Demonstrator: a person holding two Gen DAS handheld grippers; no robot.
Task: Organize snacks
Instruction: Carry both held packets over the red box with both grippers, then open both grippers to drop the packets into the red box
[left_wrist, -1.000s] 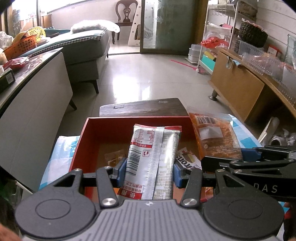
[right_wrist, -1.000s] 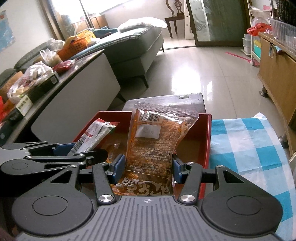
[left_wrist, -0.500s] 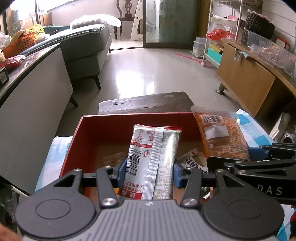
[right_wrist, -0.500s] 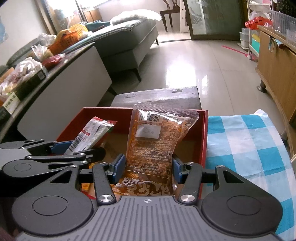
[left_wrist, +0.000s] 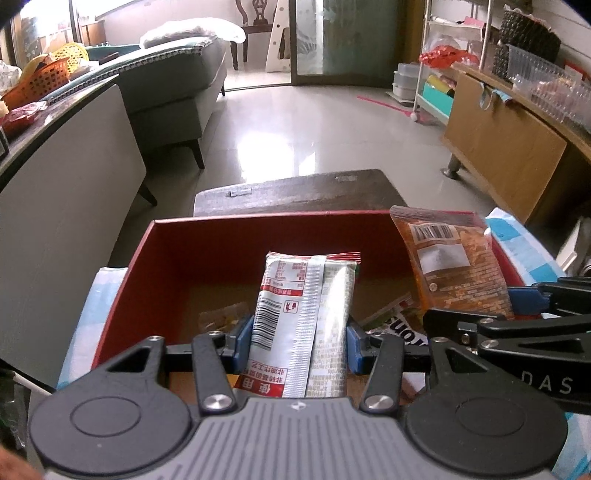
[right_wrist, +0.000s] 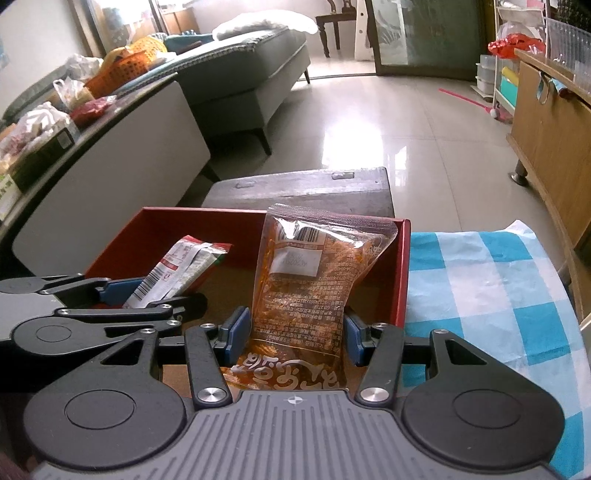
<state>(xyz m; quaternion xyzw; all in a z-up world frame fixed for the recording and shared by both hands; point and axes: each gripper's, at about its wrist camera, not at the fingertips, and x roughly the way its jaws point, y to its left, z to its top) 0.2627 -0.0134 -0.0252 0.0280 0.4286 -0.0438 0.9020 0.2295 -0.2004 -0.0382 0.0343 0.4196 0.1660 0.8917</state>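
Two packets (left_wrist: 303, 321) clamped (one per gripper (left_wrist: 299, 343))

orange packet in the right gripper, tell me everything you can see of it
The orange packet is a soft, clear plastic pouch of orange-brown snack. It has a sealed flat top edge, a barcode, a white sticker and small print on the side facing the camera, with large white lettering near its bottom. It stands upright, slightly crumpled, clamped between the blue fingers of the right gripper, over the right end of the red box.
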